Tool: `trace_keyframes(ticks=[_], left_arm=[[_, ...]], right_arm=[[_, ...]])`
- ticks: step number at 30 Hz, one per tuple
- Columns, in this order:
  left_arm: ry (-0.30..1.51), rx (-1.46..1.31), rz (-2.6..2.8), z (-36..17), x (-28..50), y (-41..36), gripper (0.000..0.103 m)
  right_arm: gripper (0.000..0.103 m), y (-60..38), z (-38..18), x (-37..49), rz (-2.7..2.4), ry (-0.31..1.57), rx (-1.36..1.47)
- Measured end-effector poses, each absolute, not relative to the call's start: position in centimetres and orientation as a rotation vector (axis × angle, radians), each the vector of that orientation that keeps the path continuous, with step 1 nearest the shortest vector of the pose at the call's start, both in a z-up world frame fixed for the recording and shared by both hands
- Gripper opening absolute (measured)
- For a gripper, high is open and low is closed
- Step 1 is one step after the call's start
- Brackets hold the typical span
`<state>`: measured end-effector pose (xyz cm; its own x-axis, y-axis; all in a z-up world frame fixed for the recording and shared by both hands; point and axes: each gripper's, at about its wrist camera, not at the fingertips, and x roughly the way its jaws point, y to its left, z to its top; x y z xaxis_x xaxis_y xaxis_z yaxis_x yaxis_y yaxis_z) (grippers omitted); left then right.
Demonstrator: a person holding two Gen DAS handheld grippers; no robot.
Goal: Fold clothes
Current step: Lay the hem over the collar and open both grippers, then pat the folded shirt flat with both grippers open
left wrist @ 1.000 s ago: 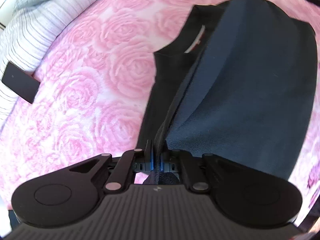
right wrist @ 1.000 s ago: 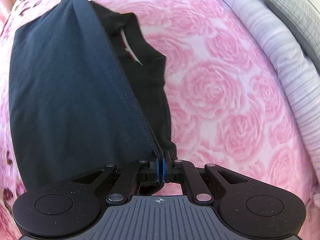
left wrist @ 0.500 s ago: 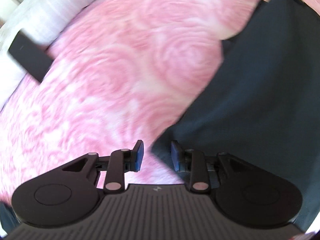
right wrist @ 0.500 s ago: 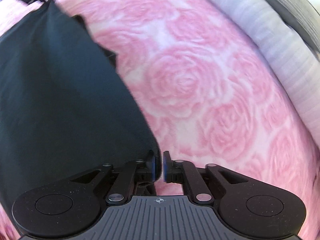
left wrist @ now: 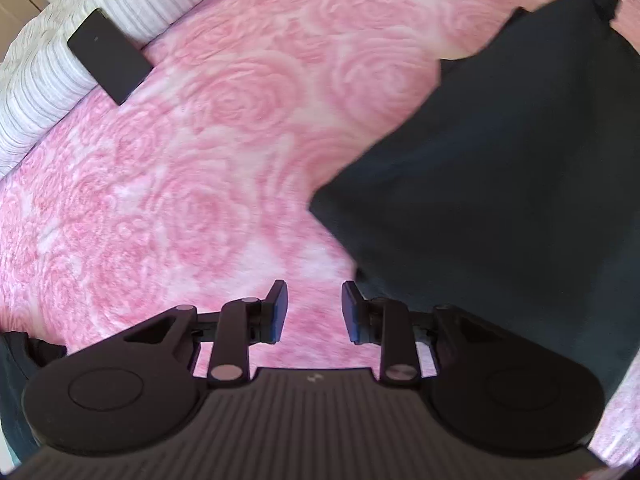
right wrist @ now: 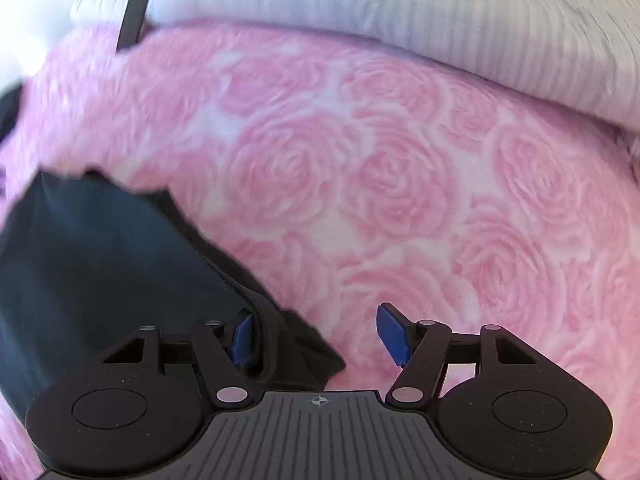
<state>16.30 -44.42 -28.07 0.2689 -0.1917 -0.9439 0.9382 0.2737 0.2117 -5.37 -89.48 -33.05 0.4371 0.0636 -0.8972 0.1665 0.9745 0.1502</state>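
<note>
Already laid down, the dark navy-black soft fabric garment [left wrist: 500, 200] is seen flat on the pink rose-patterned plush bedspread [left wrist: 200, 160], with one layer apparently doubled over another, judged from the stacked hem edges near the right gripper [right wrist: 316, 334]

The left gripper [left wrist: 314, 308] is held over bare bedspread with its jaws parted a modest way; nothing is seen between the blue pads [left wrist: 280, 312], and the garment's edge lies just beside the right-hand pad, apart from it as far as can be told

The right gripper's jaws are opening and stand wide; a thick folded hem of the garment lies between them, against the left blue pad, but is not pinched, while the other pad is well clear over the bedspread, so release is judged to be under way

Progress, as a judgement: one fold looks done and set down; more folds are probably left, since the cloth spreads broad in the left wrist view. The far end of the garment is cut off, so the full shape cannot be told

A flat black rectangular object [left wrist: 108, 62] lies at the edge of the white ribbed striped bedding [right wrist: 440, 28], well apart from the garment, and is not involved
</note>
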Motion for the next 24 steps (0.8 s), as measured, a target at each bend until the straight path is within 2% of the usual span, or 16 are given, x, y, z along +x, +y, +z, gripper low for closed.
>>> trace_keyframes(ticks=[3,5,11,20,24], left_arm=[[0.987,0.953,-0.958,-28.4,14.7,-44.7,0.026],[0.995,0.954,-0.964,-28.8,13.8,-45.0,0.026],[1.011,0.945,-0.960,-29.0,11.7,-45.5,0.026],[0.977,1.078,-0.922,-31.9,9.2,-43.3,0.027],[0.968,1.090,-0.886,-31.2,9.0,-42.1,0.026]], right_arm=[[0.064,-93.0,-32.5,-5.7,-0.065,0.985,0.540],[0.064,-94.1,-31.8,-5.9,-0.129,0.927,0.595],[0.064,-91.9,-31.9,-8.0,-0.113,0.999,0.465],[0.064,-87.5,-37.9,-13.1,-0.062,1.197,0.249],[0.064,-87.0,-37.1,-15.8,-0.205,1.173,0.283]])
